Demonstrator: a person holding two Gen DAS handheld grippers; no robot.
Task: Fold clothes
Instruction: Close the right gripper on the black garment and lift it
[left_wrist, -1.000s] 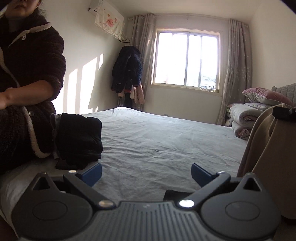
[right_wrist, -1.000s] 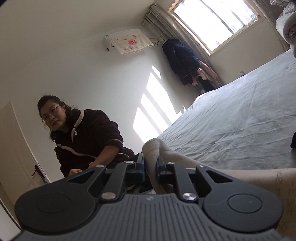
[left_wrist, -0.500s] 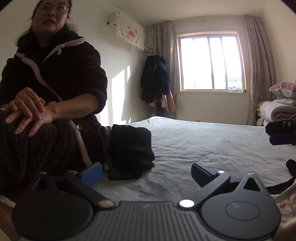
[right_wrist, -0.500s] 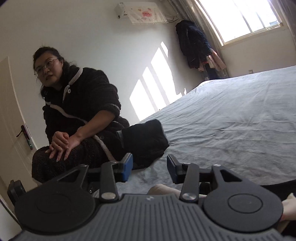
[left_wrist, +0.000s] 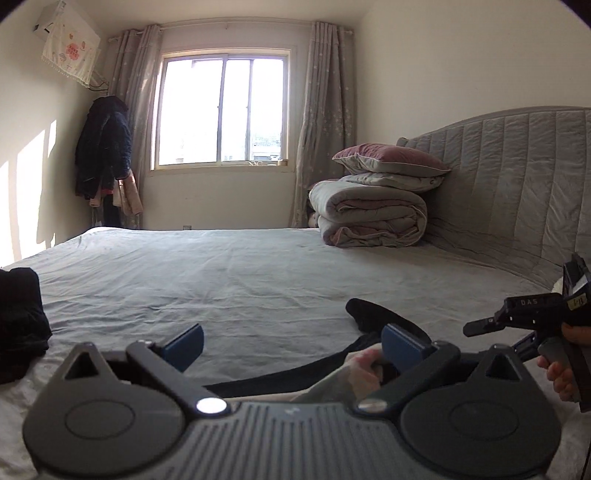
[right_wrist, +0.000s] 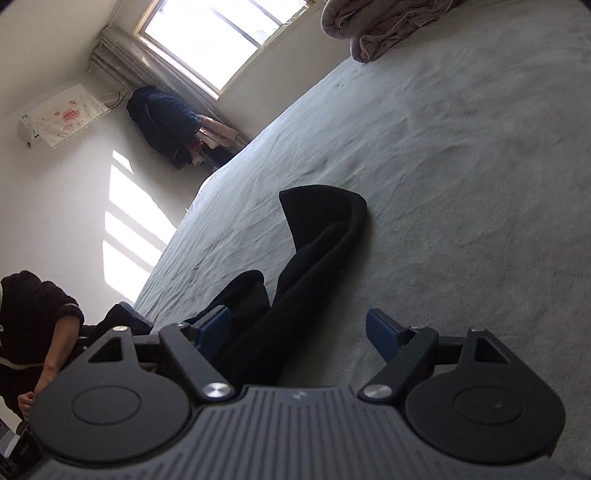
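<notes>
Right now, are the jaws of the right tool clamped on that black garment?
No, the right gripper has its jaws spread wide, and the black garment lies loose on the bed between them.

1. A black garment (right_wrist: 317, 258) lies unfolded on the grey sheet, a long, narrow strip running away from the camera, its far end bent over in a rounded flap.
2. A pale, cream-coloured garment (left_wrist: 343, 380) lies bunched just beside it; possibly fleecy, though little of it shows.
3. A folded dark pile (left_wrist: 20, 325) sits well apart, near the bed's left edge.
</notes>
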